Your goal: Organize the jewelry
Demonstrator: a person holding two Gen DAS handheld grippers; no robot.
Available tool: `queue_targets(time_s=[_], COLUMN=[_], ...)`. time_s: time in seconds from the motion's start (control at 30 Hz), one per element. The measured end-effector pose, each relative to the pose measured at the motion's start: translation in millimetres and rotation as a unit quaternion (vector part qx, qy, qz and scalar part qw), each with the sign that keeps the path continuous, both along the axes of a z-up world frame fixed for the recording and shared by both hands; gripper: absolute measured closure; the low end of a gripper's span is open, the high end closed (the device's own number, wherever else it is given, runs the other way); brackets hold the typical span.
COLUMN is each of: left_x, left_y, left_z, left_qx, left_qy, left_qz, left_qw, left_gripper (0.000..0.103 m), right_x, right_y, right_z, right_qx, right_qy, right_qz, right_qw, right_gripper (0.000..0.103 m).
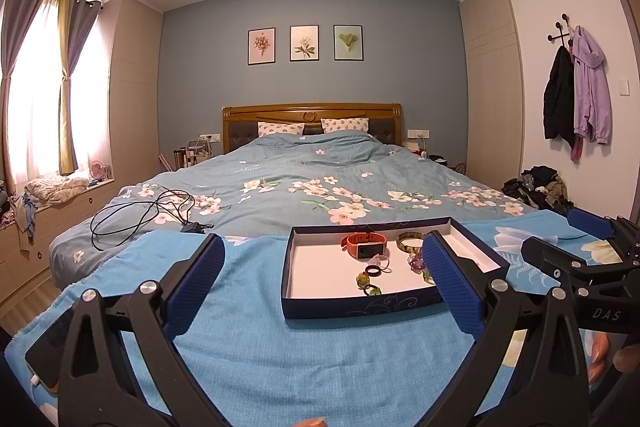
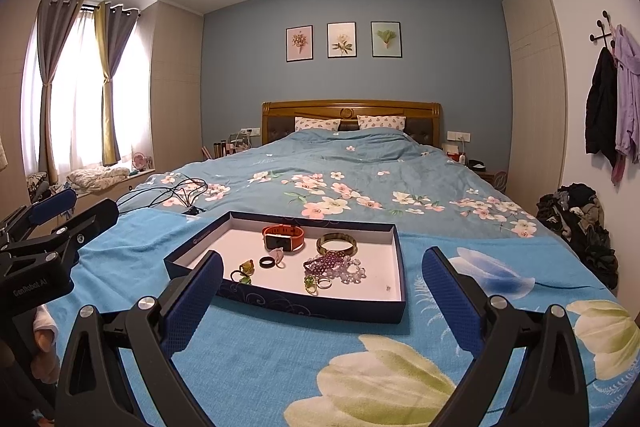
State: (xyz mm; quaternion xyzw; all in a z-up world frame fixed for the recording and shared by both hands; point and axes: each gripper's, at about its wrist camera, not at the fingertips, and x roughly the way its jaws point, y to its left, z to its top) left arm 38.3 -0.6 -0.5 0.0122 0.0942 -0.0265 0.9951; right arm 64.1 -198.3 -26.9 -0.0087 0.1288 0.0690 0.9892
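both grippers spread and empty, short of the jewelry
ahead of the right gripper (image 2: 322,291), the shallow navy cardboard tray (image 2: 320,307) may slide on the soft blue towel (image 2: 260,355); purple bead strands (image 2: 328,263) could tangle; left gripper (image 1: 320,279) likewise wide

Bare blanket (image 2: 280,355) lies near the box (image 2: 320,307). Its low walls ring the jewelry. A cable (image 2: 176,193) sprawls far left.

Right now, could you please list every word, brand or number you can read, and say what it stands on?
"DAS" on the right tongs, black body, seen from the left wrist.
"GenRobot.AI" on the left tongs, black body, seen from the right wrist.
Duvet white script: too blurred.
Box rim logo: too small.
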Motion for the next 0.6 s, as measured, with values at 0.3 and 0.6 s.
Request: queue_targets(time_s=[0.3,0.6], left_x=[2.0,3.3], left_y=[-1.6,-2.8], left_z=[1.0,3.2], left_qx=[-0.001,-0.002], left_qy=[0.0,-0.001], left_qz=[0.002,0.002], left_qw=[1.0,1.0], left_gripper=[0.006,0.006], right_x=[1.4,1.8], right_y=[1.1,0.7], right_z=[-0.3,-0.4], right_qx=[0.002,0.003], right_qy=[0.002,0.002], right_qz=[0.0,0.001], right_qw=[1.0,1.0], right_gripper=[0.007,0.007])
